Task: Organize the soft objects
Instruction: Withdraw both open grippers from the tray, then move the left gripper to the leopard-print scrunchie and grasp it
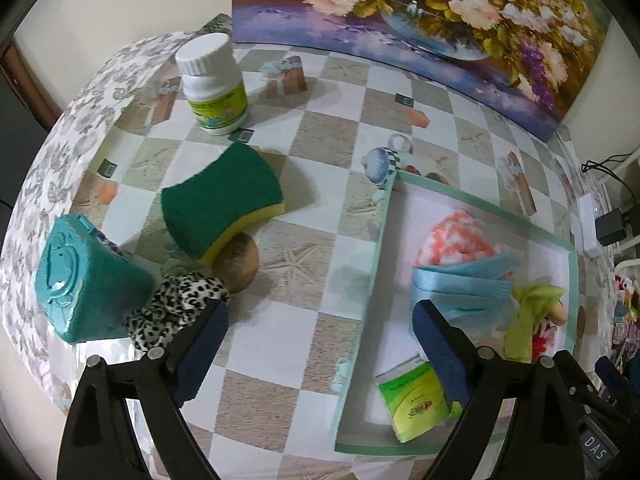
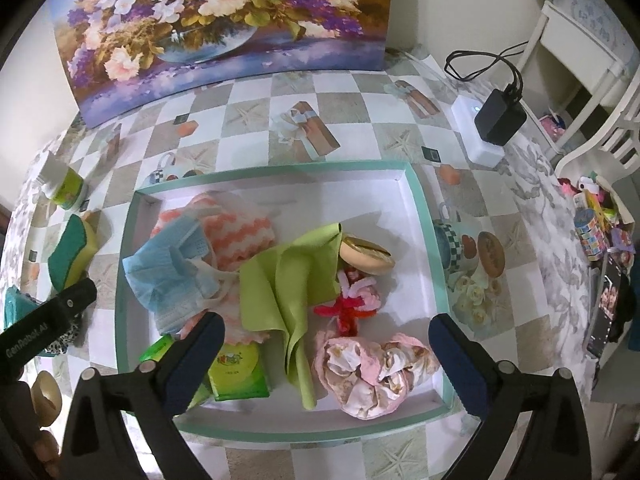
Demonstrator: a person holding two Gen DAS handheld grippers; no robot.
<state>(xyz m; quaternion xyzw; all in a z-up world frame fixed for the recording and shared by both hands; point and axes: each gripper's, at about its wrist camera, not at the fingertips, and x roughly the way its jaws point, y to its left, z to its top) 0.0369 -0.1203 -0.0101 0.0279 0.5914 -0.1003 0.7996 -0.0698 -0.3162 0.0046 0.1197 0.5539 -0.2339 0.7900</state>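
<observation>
While both tools hang over the checkered tablecloth [image 1: 280, 352], I see my left gripper [image 1: 320, 344] spread wide with nothing between its pads, bare cloth under it, the tray's [image 1: 382, 264] left wall just to its right; my right gripper [image 2: 326, 360] stands equally wide and empty above the tray's [image 2: 424, 224] near half, over the pink crumpled cloth [image 2: 372, 376] and the lime cloth [image 2: 292, 288].

Inside the tray's mint rim lie the blue face mask [image 2: 168, 276], the coral-and-white knit [image 2: 240, 232], a red and pink fuzzy piece [image 2: 352, 300], a bun-shaped toy [image 2: 366, 256] and a green packet [image 2: 238, 372]; the lime cloth runs lengthwise from the far middle toward the near wall.

Outside, left of the tray, the green-and-yellow sponge [image 1: 222, 196] sits tilted, its long axis slanting from near left to far right, propped on a tan ball [image 1: 236, 262]; a leopard-print fabric [image 1: 180, 304] lies beside the left finger, against a teal tub [image 1: 88, 280]; a white bottle [image 1: 214, 84] stands farther back.

Open cloth runs between sponge and tray; a flower painting [image 2: 224, 20] leans against the wall behind; a white box and black adapter [image 2: 500, 116] sit at the right edge.
</observation>
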